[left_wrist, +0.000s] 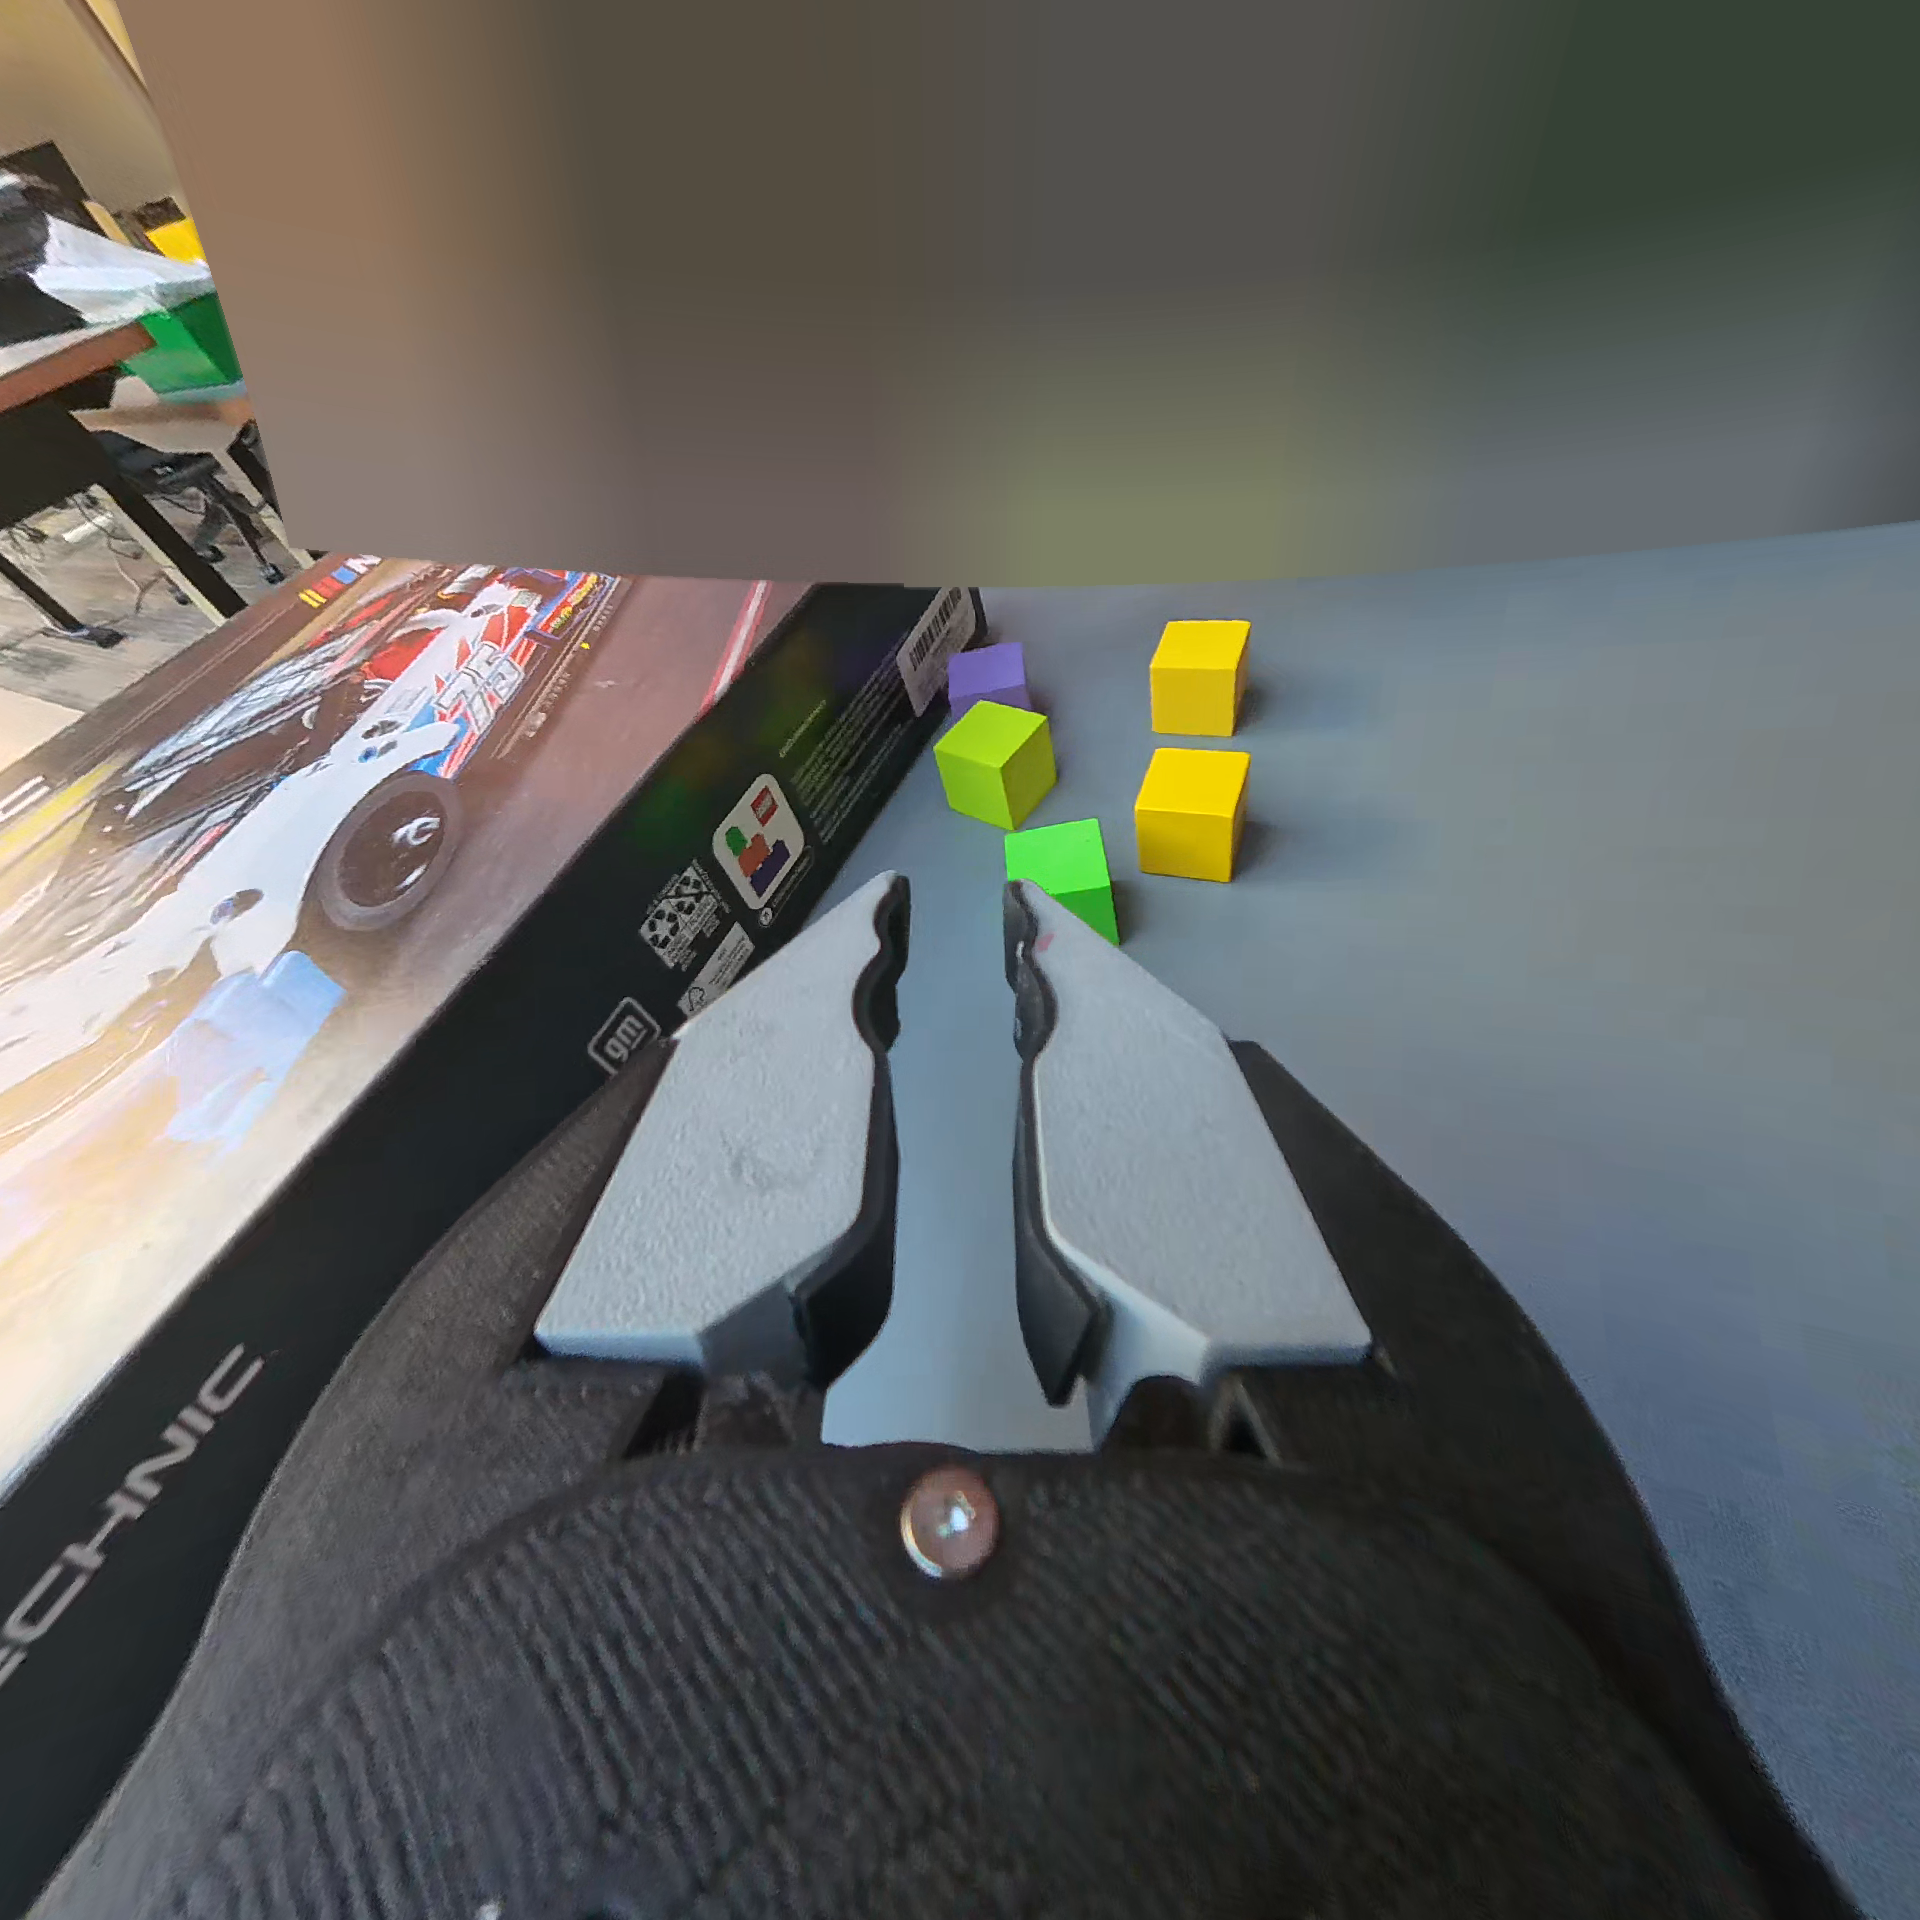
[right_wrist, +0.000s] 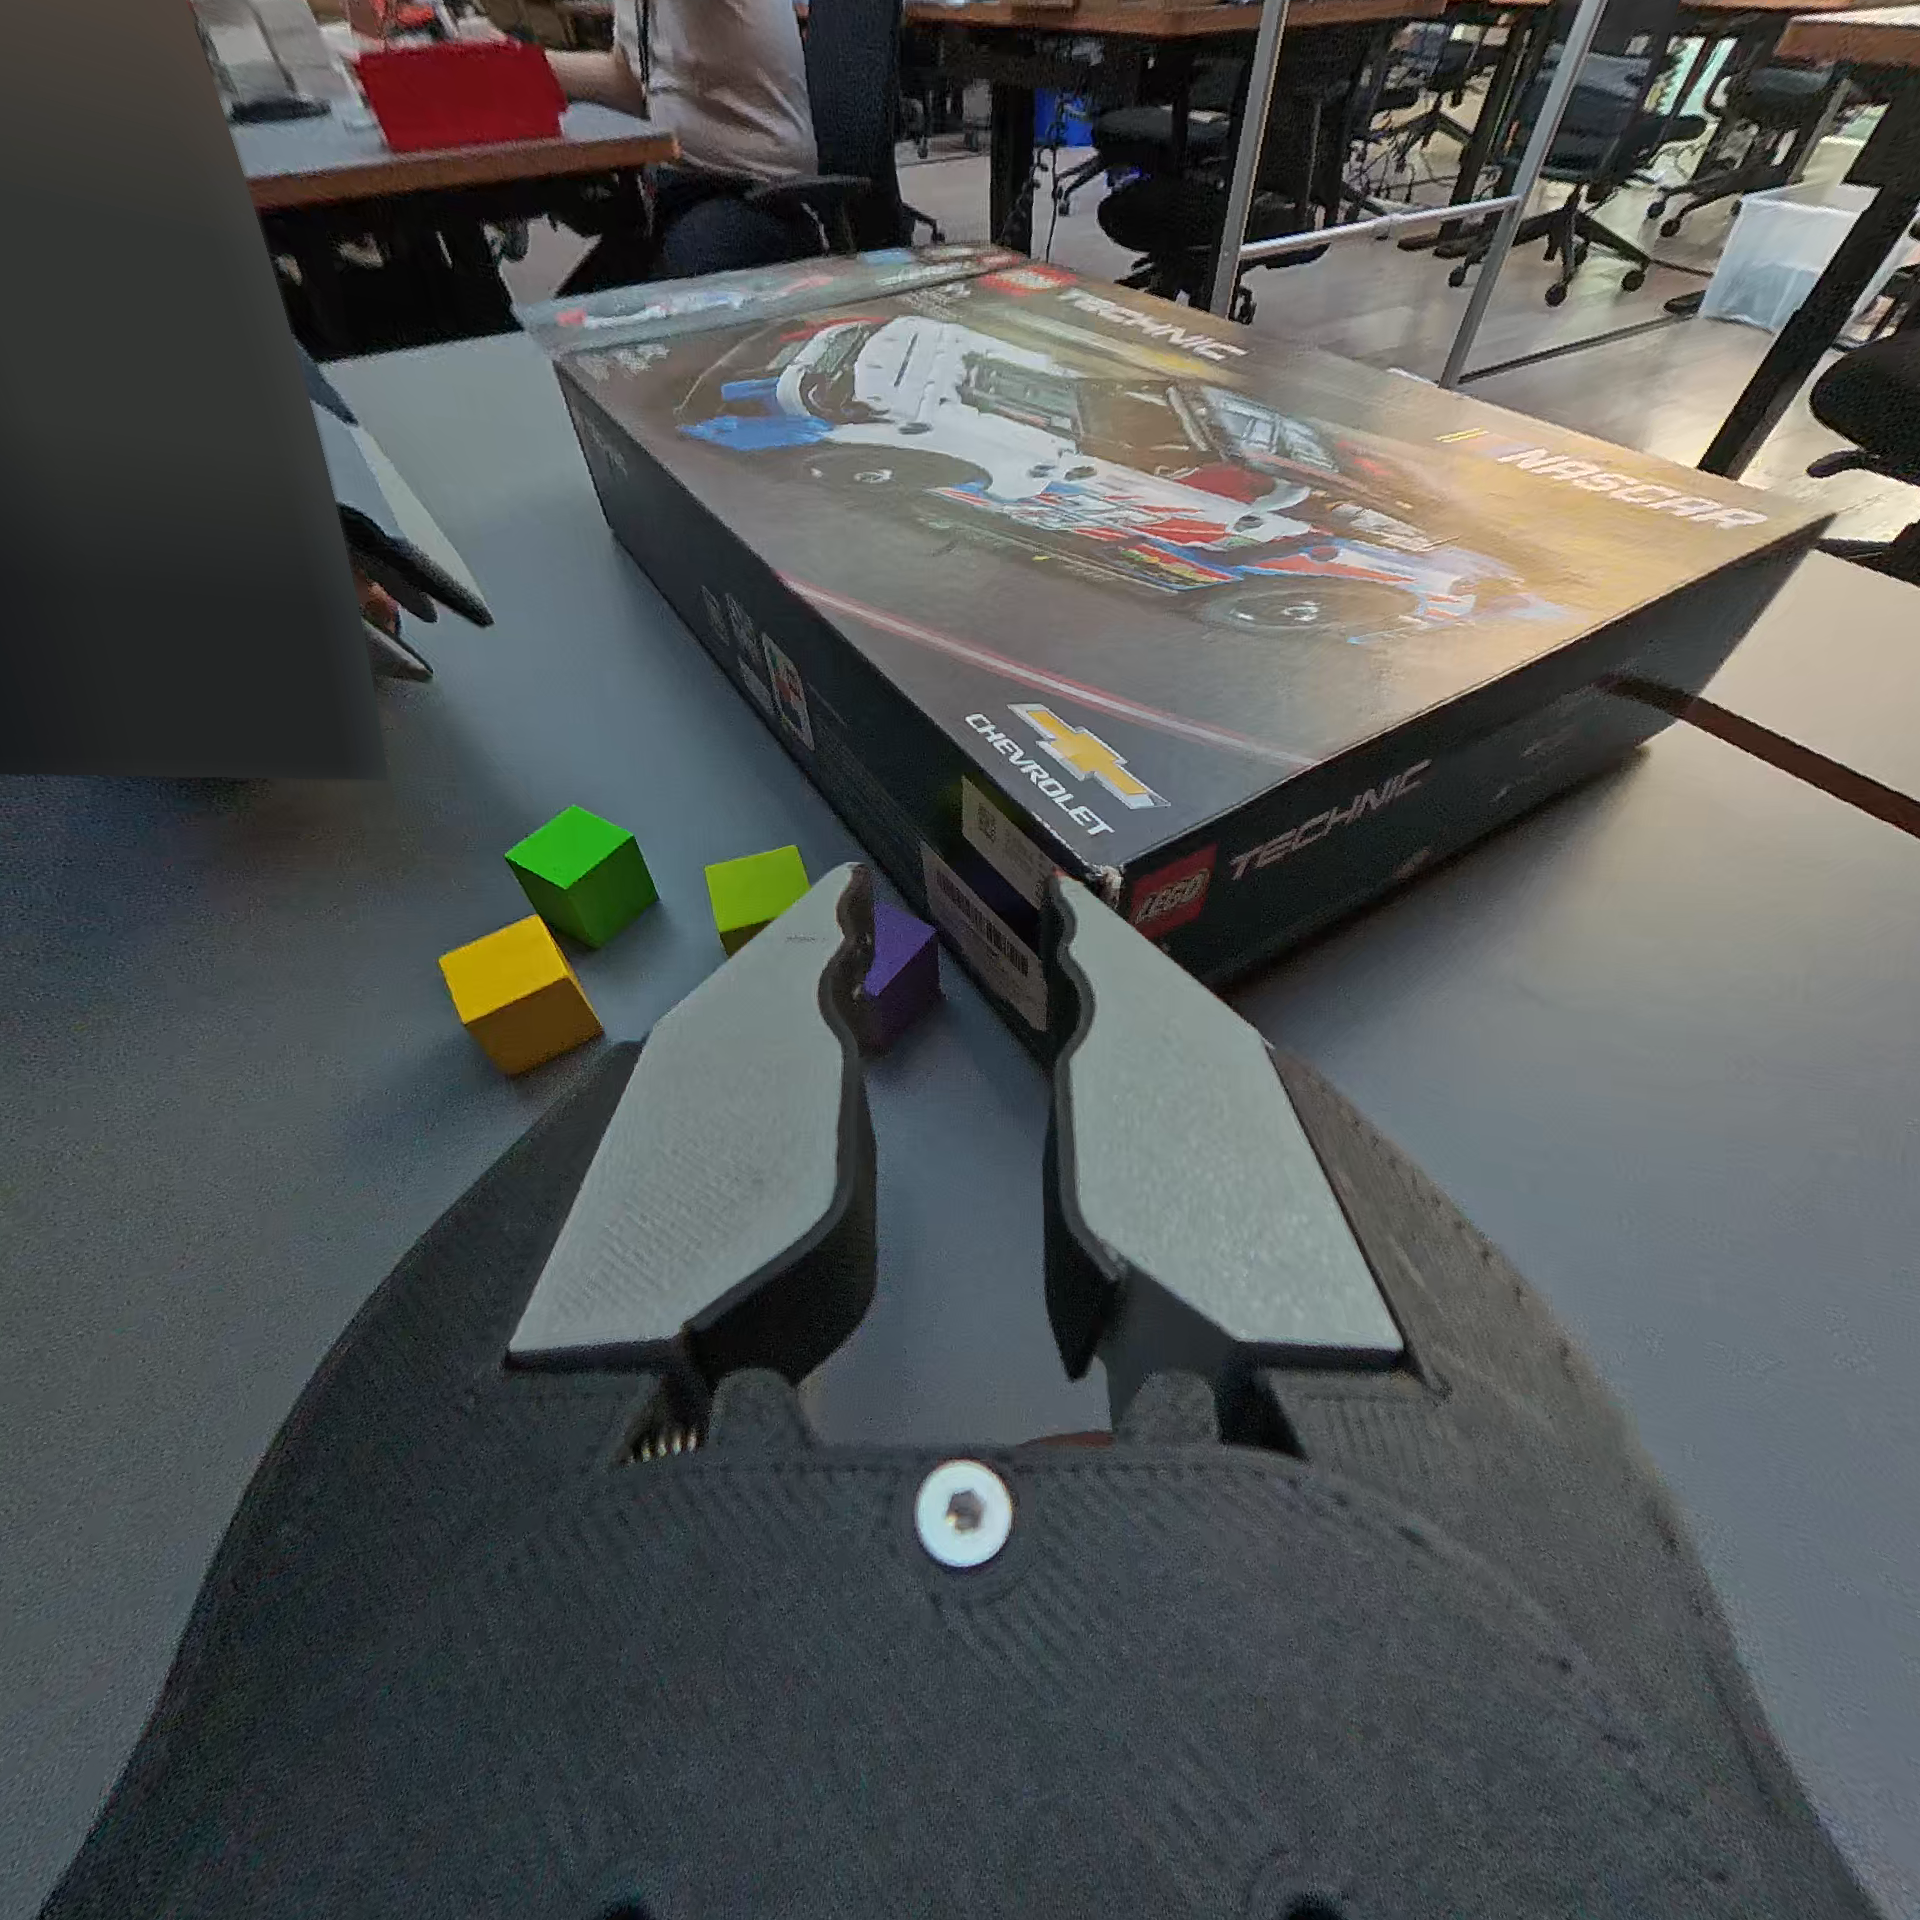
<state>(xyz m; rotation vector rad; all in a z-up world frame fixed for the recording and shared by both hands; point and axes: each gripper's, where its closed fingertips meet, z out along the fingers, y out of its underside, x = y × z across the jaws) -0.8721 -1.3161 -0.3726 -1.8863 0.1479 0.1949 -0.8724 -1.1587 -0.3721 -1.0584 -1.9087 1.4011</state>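
Cubes, matte and sharp-edged, lie beside your glossy cardboard box (right_wrist: 1143, 582) on the smooth grey desk (right_wrist: 1558, 1143): purple cube (right_wrist: 902, 966) nearest your right gripper (right_wrist: 951, 914), green cube (left_wrist: 1065, 857) nearest your left gripper (left_wrist: 956, 904). Both jaws apart, holding nothing.

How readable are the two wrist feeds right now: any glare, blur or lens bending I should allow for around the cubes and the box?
Left wrist view: strong warm glare washes out the near part of the box lid, and that edge is smeared; the cubes stay sharp, such as the yellow cube. Right wrist view: softer sheen on the lid's far corner, cubes crisp, like the green cube. Both views bow straight edges, fisheye-style.
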